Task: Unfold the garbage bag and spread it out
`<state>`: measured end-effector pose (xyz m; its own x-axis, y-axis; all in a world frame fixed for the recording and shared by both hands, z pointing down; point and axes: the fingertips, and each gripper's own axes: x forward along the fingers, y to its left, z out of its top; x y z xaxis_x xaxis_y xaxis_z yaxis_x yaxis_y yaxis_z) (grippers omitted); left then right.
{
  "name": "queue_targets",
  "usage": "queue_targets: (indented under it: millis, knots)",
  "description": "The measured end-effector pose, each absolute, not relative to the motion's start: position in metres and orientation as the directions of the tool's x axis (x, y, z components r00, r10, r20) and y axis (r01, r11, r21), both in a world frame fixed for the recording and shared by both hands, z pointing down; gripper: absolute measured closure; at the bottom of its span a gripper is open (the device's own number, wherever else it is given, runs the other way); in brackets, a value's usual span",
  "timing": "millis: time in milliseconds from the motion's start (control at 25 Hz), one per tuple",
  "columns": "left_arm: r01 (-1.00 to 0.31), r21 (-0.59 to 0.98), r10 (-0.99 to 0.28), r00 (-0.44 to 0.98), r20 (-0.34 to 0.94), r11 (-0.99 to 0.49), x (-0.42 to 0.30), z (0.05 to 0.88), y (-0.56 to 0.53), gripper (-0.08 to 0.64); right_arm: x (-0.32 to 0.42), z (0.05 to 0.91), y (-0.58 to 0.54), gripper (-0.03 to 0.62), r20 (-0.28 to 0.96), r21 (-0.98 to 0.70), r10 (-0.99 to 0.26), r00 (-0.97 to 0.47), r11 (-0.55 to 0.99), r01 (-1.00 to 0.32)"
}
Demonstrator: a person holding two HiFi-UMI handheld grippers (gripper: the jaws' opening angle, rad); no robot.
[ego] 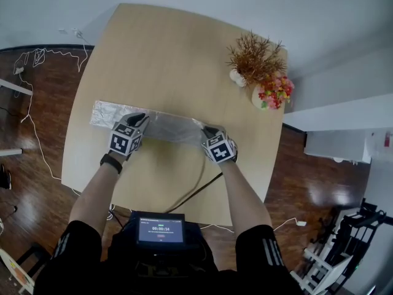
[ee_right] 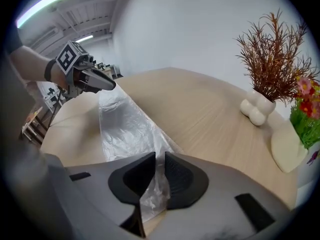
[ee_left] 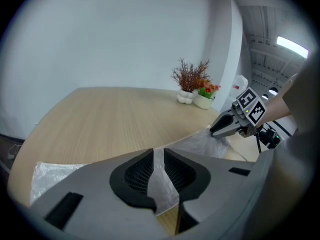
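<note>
- head view: the garbage bag (ego: 166, 126) lies as a long folded strip across the table (ego: 159, 48), with the left gripper (ego: 139, 118) and right gripper (ego: 210, 131) on it.
- left gripper view: jaws narrow, pinching a fold of film.
- right gripper view: jaws nearly together, nipping the bag's film.
- likely step: both grips are set; next, draw the layers apart gently.

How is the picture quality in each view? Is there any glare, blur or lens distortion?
Head view: even soft light, sharp, a mild sheen on the bag. Left gripper view: strong fisheye, dark corners, the table edge looks bowed. Right gripper view: the same fisheye, a ceiling lamp glares at the upper left, the left margin is blurred.
</note>
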<state>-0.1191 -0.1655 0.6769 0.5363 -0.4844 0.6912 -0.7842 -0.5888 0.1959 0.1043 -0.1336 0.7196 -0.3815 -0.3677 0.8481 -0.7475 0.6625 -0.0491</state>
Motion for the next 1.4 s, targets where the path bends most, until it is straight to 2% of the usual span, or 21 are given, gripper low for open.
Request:
queue_targets:
  millis: [360,520,760,960,1200,1400]
  knots:
    - [-0.762,0.147,-0.486,0.536,0.690,-0.631,-0.109,0.671,-0.168,0.499,0.099,0.714,-0.133,0.563,0.833,-0.032,-0.387,-0.396,0.680,-0.733]
    - [-0.703,0.086,-0.458,0.546,0.701,-0.706,-0.095,0.664,-0.169,0.476,0.098,0.707,-0.134,0.571,0.821,-0.025,-0.403,-0.406,0.684,-0.729]
    - [-0.535,-0.027,-0.368,0.542,0.756,-0.845,-0.068,0.666,-0.159,0.444,0.091,0.688,-0.131,0.572,0.781,-0.004,-0.436,-0.446,0.712,-0.702]
    - [-0.328,-0.161,-0.313,0.489,0.814,-0.931,-0.053,0.675,-0.155,0.401,0.082,0.658,-0.122,0.572,0.746,0.051,-0.462,-0.480,0.758,-0.650]
    - [-0.099,-0.232,-0.252,0.417,0.874,-0.968,-0.049,0.693,-0.148,0.388,0.068,0.641,-0.101,0.572,0.703,0.136,-0.477,-0.528,0.818,-0.559]
    - [0.096,-0.318,-0.277,0.305,0.911,-0.943,-0.063,0.713,-0.149,0.373,0.061,0.630,-0.087,0.574,0.676,0.191,-0.487,-0.553,0.841,-0.507]
